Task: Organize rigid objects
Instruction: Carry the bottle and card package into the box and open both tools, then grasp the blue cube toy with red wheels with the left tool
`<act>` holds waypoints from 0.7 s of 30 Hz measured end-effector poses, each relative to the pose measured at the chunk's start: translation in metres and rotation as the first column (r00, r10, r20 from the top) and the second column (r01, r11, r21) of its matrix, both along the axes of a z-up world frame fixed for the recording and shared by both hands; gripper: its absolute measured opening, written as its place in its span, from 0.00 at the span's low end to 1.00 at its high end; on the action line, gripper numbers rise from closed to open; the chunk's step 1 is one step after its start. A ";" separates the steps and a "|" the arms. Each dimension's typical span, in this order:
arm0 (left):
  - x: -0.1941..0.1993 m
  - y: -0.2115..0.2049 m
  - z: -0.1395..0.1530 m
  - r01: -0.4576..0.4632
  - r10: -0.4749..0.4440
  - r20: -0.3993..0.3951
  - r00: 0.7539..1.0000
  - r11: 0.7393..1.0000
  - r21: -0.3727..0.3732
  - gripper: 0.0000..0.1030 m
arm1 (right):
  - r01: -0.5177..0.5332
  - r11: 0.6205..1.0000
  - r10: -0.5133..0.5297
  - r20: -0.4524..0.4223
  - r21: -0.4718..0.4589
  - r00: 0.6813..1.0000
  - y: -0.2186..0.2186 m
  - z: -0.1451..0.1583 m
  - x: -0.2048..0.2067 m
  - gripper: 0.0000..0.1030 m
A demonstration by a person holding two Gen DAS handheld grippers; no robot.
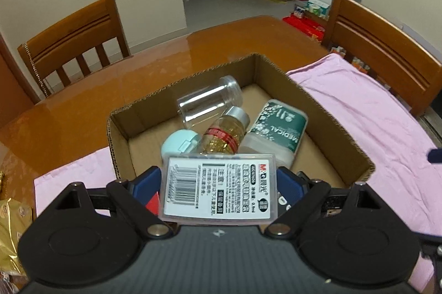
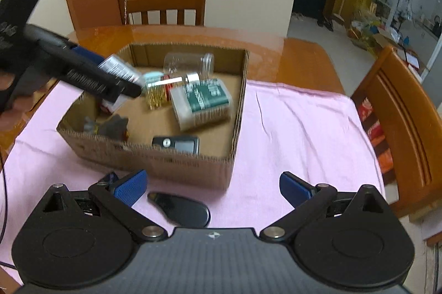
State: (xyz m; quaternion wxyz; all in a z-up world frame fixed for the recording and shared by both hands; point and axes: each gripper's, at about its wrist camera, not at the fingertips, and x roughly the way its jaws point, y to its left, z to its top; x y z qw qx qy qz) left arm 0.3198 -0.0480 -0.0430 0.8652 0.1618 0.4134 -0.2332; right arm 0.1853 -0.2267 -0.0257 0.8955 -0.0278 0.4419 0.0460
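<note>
Left wrist view: left gripper (image 1: pixel 219 183) grasps a flat clear plastic case with a white barcode label (image 1: pixel 218 187), blue pads pressed on both its long edges, held above the near wall of the open brown cardboard box (image 1: pixel 326 111). Inside the box, beyond the case: a pale mint round container (image 1: pixel 179 142), a small amber bottle with red band and silver cap (image 1: pixel 225 135), a clear empty plastic jar lying on its side (image 1: pixel 208 100), and a white tub with a green "MEDICAL" label (image 1: pixel 276 131), also on its side. These four crowd the box centre, bottle touching mint container and tub.

Right wrist view: right gripper (image 2: pixel 212 186) released, jaws wide, nothing between them. It hovers outside the box over the pink cloth (image 2: pixel 304 133) on the glossy orange-brown tabletop (image 2: pixel 304 50). A dark oval object (image 2: pixel 182 208) lies on the cloth just outside the box's near wall, by the gripper's left finger. Inside the box at that wall: a black rectangular device (image 2: pixel 179 143); in the corner, a grey lumpy object (image 2: pixel 110 125), blurred, identity unclear. Wooden chairs (image 2: pixel 165 1) stand around the box.
</note>
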 end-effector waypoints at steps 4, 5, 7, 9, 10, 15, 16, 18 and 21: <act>-0.008 0.001 0.000 -0.014 0.013 0.038 0.999 1.000 0.027 0.92 | 0.015 1.000 -0.015 -0.013 -0.009 1.000 -0.002 -0.007 -0.005 1.00; -0.011 0.004 0.002 -0.021 0.020 0.042 0.999 1.000 0.022 0.92 | 0.021 1.000 -0.021 -0.018 -0.006 1.000 -0.004 -0.009 -0.005 1.00; -0.015 0.009 0.006 -0.041 0.040 0.044 0.998 0.999 0.007 0.93 | 0.033 0.999 -0.033 -0.027 0.009 0.999 -0.006 -0.014 -0.005 1.00; -0.021 0.017 0.010 -0.061 0.061 0.045 0.997 0.998 -0.010 0.95 | 0.050 0.998 -0.049 -0.032 0.029 0.998 -0.008 -0.019 -0.004 1.00; -0.024 0.020 0.012 -0.074 0.075 0.048 0.996 0.997 -0.012 0.96 | 0.055 0.998 -0.053 -0.037 0.036 0.998 -0.008 -0.023 -0.003 1.00; -0.047 0.041 0.017 -0.150 0.151 0.067 0.986 0.988 -0.021 0.96 | 0.067 0.996 -0.064 -0.056 0.055 0.996 -0.004 -0.043 -0.001 1.00; -0.052 0.046 0.017 -0.168 0.169 0.067 0.983 0.986 -0.027 0.97 | 0.069 0.996 -0.066 -0.060 0.061 0.996 -0.002 -0.048 -0.001 1.00; -0.060 0.055 0.016 -0.206 0.208 0.061 0.976 0.978 -0.033 0.97 | 0.077 0.995 -0.072 -0.068 0.071 0.995 0.001 -0.060 -0.001 1.00; -0.074 0.070 0.011 -0.277 0.278 0.063 0.958 0.960 -0.033 0.97 | 0.095 0.992 -0.090 -0.066 0.084 0.994 0.006 -0.076 0.001 1.00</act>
